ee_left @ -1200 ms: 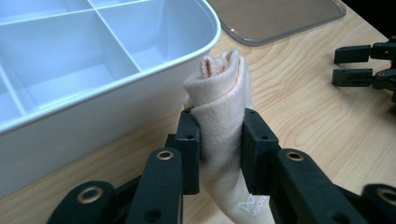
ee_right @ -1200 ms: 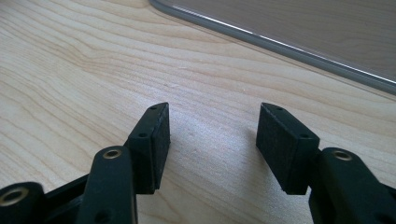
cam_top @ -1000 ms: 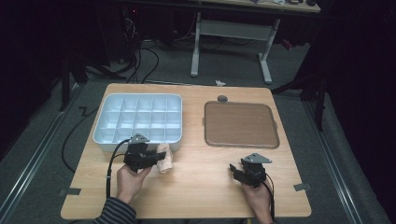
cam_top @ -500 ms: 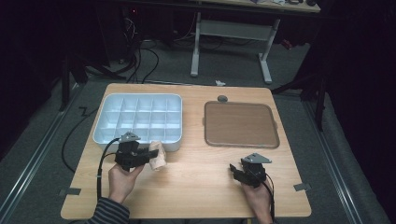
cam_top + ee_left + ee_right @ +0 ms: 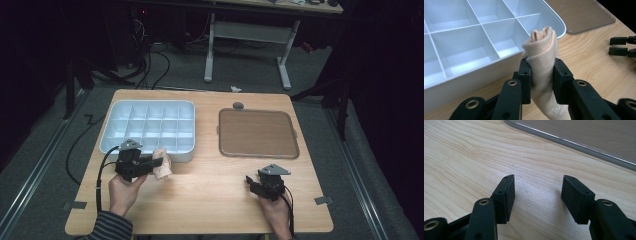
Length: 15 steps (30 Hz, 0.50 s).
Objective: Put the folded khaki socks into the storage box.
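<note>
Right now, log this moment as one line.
left gripper: shut on rolled sock | sock: beside divided tray | right gripper: open, empty, over table

Your left gripper (image 5: 150,165) is a matte black plastic tool capped by a grey three-cornered plate, a black cable looping back from it past your dark, thinly striped knitted sleeve (image 5: 107,227). Behind its rectangular black pads (image 5: 525,75), each linkage arm carries a brass-ringed rivet hole, and small screw recesses dot the blocks just outside the pads. Your right gripper (image 5: 252,184) matches it: same grey plate, same trailing black cable, same flat pads (image 5: 506,195) with ringed holes behind.
</note>
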{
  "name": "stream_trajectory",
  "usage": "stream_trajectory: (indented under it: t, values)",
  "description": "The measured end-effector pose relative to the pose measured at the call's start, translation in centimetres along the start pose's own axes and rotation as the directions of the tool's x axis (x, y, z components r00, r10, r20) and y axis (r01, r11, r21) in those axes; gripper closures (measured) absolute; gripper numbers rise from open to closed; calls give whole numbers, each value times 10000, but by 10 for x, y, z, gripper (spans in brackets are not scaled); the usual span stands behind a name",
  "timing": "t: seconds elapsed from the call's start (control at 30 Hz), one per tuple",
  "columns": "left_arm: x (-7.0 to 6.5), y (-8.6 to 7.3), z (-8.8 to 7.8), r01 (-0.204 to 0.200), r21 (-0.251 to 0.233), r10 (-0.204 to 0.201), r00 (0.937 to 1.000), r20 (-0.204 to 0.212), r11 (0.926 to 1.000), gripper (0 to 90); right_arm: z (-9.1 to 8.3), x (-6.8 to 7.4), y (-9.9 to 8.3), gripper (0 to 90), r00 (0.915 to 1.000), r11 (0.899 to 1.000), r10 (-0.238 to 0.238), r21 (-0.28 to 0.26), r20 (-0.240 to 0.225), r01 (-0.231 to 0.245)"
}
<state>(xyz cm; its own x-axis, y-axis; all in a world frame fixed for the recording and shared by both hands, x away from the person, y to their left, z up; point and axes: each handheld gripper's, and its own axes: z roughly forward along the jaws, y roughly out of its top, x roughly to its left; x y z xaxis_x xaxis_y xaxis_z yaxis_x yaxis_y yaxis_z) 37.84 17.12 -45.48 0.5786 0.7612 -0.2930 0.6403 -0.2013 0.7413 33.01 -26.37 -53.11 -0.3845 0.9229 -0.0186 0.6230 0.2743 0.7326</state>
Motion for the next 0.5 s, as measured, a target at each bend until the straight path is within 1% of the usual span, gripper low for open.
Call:
stream_trajectory:
  t: [0.07,0.27,0.4,0.5]
  values:
    - [2,1,-1,76,15,-76,10000,33,10000,720,0,0,0,447,10000,10000,4,1,2,-4]
    - [6,4,-5,101,30,-101,9999,-60,9999,720,0,0,0,448,10000,10000,-1,-2,1,1]
    - [10,8,-4,286,69,-287,9995,106,9996,720,0,0,0,448,10000,10000,3,0,-5,-3]
    - [12,11,-4,307,-15,-307,9995,73,9995,720,0,0,0,447,10000,10000,6,-2,-5,-6]
